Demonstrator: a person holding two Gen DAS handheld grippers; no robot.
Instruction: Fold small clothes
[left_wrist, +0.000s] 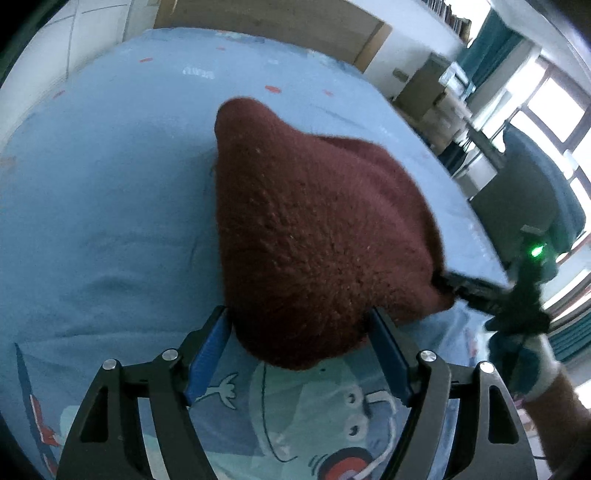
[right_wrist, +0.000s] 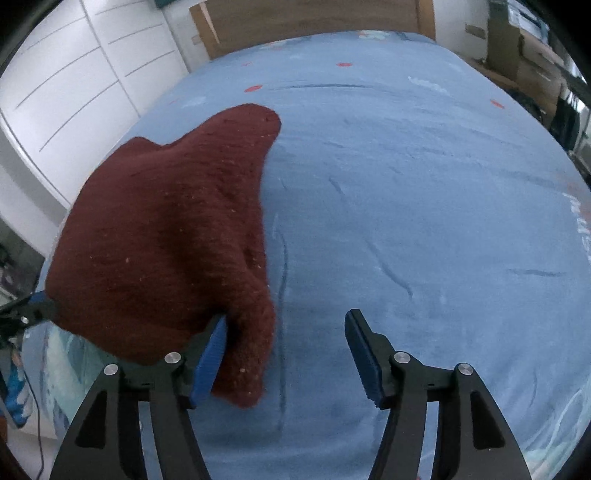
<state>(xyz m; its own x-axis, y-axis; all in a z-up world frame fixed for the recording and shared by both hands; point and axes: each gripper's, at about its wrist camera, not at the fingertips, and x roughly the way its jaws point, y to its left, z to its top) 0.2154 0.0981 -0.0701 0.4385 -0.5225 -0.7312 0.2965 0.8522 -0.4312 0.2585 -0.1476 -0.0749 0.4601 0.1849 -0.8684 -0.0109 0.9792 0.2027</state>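
Blue cartoon-print bedsheet (right_wrist: 406, 184) carries the maroon knit garment (left_wrist: 314, 229), bunched, no tidy fold yet; left gripper (left_wrist: 301, 347) spread around its near edge, right gripper (right_wrist: 284, 354) spread, nothing pinched; folding mostly left.

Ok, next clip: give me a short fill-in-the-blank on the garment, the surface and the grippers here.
1. The knitted garment is dark ____ in colour.
2. It lies on a bed sheet that is mostly ____.
3. In the right wrist view, the right gripper has its jaws ____, with the garment's near edge by only one pad.
4. The left gripper has the garment's near corner ____ its two blue pads.

Missing words: red; blue; open; between
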